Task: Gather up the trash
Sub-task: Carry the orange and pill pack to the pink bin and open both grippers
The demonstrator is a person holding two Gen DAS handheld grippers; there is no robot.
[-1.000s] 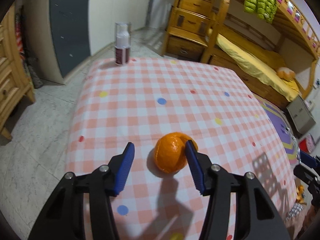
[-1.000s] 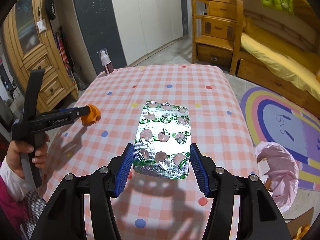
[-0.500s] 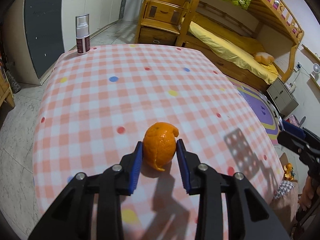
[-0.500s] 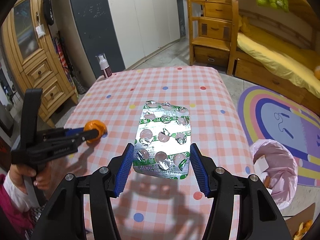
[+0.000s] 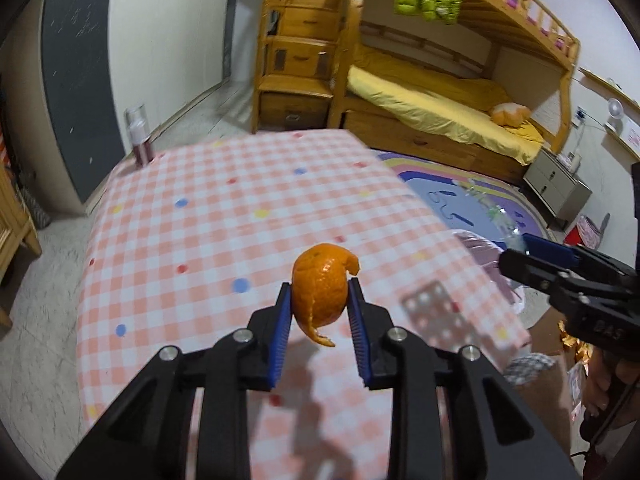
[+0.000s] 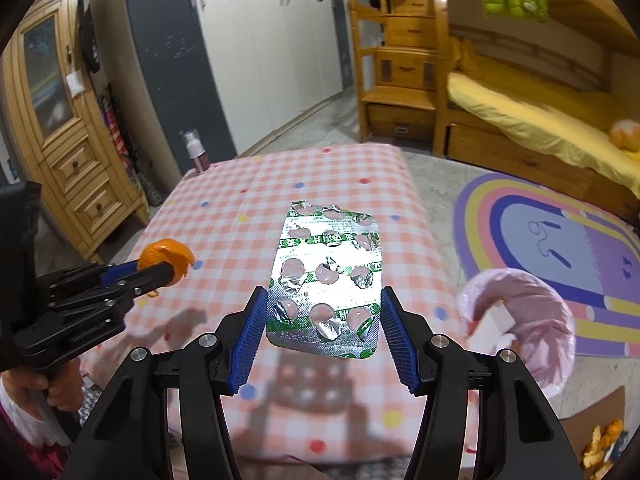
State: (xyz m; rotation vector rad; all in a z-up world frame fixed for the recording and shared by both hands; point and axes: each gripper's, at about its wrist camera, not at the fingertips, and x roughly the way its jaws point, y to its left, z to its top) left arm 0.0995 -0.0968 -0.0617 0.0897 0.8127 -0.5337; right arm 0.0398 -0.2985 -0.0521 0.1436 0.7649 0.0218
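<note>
A curled orange peel (image 5: pixel 320 284) hangs above the pink checked tablecloth (image 5: pixel 224 216). My left gripper (image 5: pixel 319 296) has its blue pads pressed on both sides of it, jaws still closing. The right wrist view shows the same peel (image 6: pixel 164 254) in the left gripper (image 6: pixel 172 270) at the left. My right gripper (image 6: pixel 322 296) is shut on a used silver-and-green blister pack (image 6: pixel 326 276), held flat above the table's near right part. In the left wrist view the right gripper (image 5: pixel 528 246) reaches in from the right edge.
A pink trash bag (image 6: pixel 532 312) stands open on the floor right of the table. A cardboard box with orange peels (image 6: pixel 604 440) sits near it. A pump bottle (image 6: pixel 196 152) stands at the table's far left corner. A wooden bunk bed (image 6: pixel 520 120) and a rainbow rug (image 6: pixel 560 232) lie beyond.
The left gripper's jaws closed on the orange peel, lifted it off the cloth and swung it right. The right gripper, still holding the blister pack, drifted slightly toward the pink bag.
</note>
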